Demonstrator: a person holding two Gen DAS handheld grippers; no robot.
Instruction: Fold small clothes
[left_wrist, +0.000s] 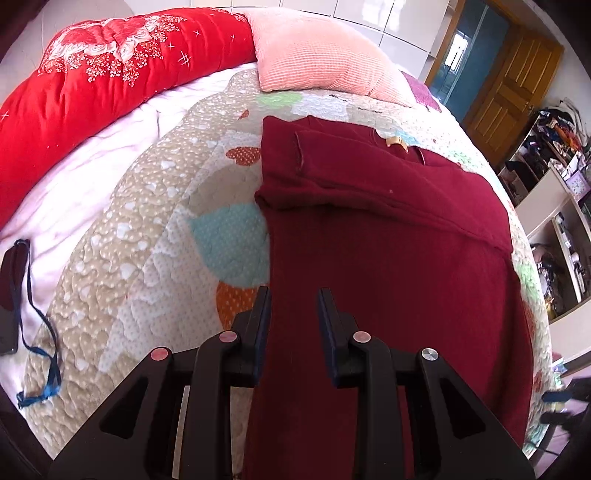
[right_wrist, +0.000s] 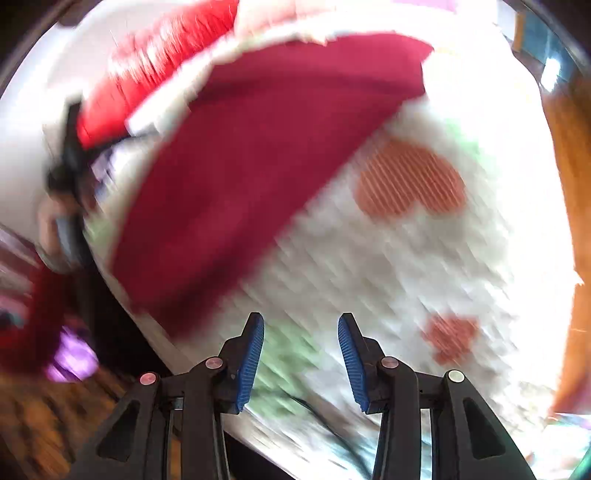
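— At six o'clock in the left wrist view, what is the left gripper (left_wrist: 293, 295) doing?
— Hanging parted and empty above the dark red knitted garment (left_wrist: 388, 240), probably lining up on its near hem. The garment lies flat on the patchwork heart-print quilt (left_wrist: 147, 229), sleeves folded inward toward twelve o'clock.
— And the right wrist view?
— Blurred. The right gripper (right_wrist: 301, 323) is spread wide, holding nothing, over the quilt; the garment sits toward ten o'clock.
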